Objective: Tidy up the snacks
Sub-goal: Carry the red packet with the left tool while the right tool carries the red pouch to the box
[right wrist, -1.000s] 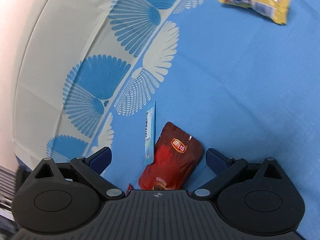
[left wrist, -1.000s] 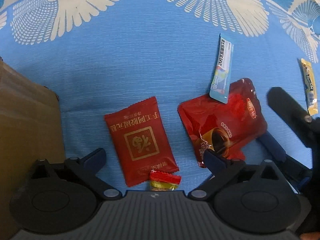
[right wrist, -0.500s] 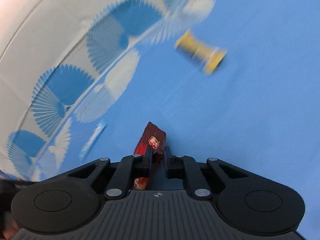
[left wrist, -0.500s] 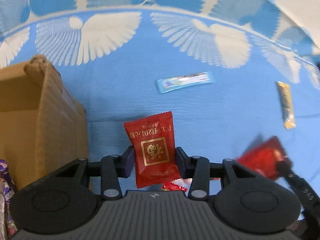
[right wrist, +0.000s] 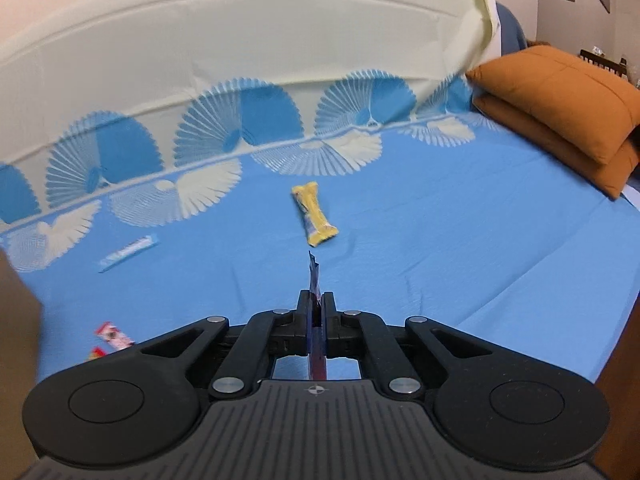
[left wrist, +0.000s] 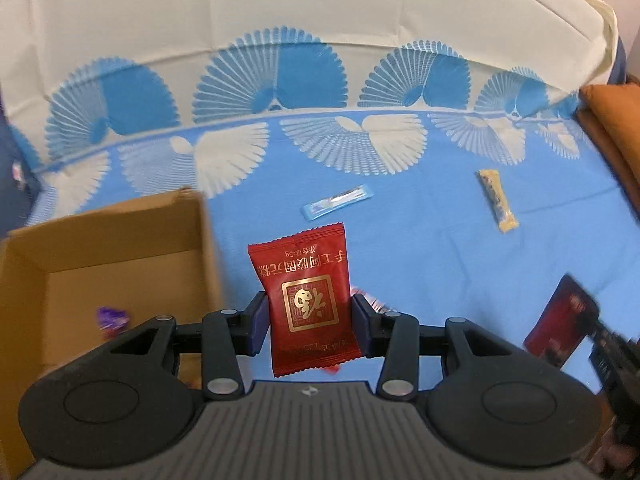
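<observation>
Snacks are pinched in both grippers, left [left wrist: 308, 322] on packet [left wrist: 307, 300], right [right wrist: 316, 308] on pouch [right wrist: 314, 276] edge; we risk dropping them short of box [left wrist: 104, 240].

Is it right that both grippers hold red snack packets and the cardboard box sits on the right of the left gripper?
Not quite: the left wrist view shows the cardboard box to the left of the left gripper. Its red packet and the right gripper with its red pouch are right.
</observation>
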### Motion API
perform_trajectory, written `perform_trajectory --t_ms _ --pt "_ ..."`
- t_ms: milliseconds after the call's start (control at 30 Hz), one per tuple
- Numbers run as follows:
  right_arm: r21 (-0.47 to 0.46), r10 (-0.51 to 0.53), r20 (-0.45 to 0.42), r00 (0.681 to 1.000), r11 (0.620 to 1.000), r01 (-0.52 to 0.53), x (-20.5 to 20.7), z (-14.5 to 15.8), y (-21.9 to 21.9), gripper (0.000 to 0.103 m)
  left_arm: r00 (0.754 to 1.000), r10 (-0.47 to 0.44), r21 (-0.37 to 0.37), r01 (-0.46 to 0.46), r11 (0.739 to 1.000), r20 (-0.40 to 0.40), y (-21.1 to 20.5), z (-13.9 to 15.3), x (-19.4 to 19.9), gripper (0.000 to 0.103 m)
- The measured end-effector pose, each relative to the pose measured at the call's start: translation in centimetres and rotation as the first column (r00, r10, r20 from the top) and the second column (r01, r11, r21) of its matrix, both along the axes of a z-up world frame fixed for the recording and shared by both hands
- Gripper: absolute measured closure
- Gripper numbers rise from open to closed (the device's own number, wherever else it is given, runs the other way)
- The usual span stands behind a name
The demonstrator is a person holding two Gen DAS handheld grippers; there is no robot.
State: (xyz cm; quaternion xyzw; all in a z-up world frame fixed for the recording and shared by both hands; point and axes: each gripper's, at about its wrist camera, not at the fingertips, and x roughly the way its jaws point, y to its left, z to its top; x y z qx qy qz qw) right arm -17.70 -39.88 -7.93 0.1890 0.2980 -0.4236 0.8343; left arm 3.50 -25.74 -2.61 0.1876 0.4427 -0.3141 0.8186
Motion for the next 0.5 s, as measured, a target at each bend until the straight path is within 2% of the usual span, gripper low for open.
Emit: perform_trajectory --t_ms 267,500 --pt "-0.076 0.145 0.02 0.989 0.987 -0.143 -1.3 5.4 7.9 0.099 0.999 0.014 -0.025 -0.014 1.0 0.032 8.5 4.1 -3.7 0.055" --pt "-0.115 0.281 0.078 0.957 0.956 -0.271 -1.7 10.0 15.2 0.099 0.996 0.049 -0.069 -0.045 0.997 0.07 17.4 7.0 -6.7 0.055"
